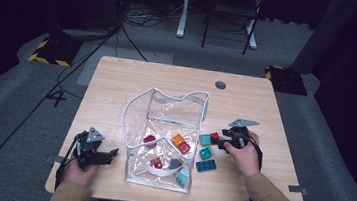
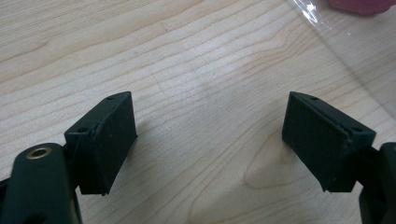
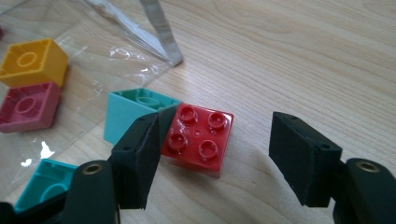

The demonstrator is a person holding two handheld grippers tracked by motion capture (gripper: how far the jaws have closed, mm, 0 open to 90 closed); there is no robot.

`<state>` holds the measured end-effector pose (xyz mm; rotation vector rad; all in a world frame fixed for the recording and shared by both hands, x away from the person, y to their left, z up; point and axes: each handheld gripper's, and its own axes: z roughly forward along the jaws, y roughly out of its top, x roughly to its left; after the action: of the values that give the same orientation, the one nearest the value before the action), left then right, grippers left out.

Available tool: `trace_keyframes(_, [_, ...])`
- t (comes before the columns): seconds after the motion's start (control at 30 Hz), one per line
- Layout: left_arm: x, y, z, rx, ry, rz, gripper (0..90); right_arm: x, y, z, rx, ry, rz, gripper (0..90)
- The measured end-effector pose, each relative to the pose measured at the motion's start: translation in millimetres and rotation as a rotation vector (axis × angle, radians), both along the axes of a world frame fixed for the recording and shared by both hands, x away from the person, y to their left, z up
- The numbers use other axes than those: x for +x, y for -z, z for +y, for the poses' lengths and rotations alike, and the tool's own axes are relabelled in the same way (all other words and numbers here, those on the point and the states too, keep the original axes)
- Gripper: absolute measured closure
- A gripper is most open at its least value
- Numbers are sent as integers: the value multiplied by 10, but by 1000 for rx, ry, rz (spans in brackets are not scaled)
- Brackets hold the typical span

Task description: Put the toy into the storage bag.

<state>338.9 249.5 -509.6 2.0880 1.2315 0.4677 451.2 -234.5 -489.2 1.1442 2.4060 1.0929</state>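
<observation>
A red four-stud brick [image 3: 198, 137] lies on the table between the jaws of my right gripper [image 3: 215, 140], which stands open around it; the left jaw is close against the brick's side. In the high view this gripper [image 1: 218, 141] is just right of a clear plastic pouch [image 1: 126, 120], by the red brick [image 1: 214, 135]. A teal brick [image 3: 133, 109] sits right behind the red one. My left gripper [image 2: 208, 126] is open over bare wood, left of the pouch [image 2: 355, 51]; the high view shows it [image 1: 109, 154] near the front edge.
Inside the pouch lie a yellow brick [image 3: 30, 60], a pink brick [image 3: 28, 107] and several others. Outside it, to the right, are another teal brick [image 1: 205, 153] and a blue brick [image 1: 206, 165]. Bare wooden table [image 1: 118, 84] lies behind the pouch.
</observation>
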Motion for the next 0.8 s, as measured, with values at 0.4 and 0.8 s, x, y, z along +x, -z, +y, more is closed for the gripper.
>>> trace_keyframes(0.4, [0, 0, 0, 0, 0, 0, 180, 125, 36, -47, -54, -10, -23, 587])
trace_keyframes(0.8, [0, 0, 0, 0, 1, 0, 180, 66, -258, -94, -32, -28, -47, 592])
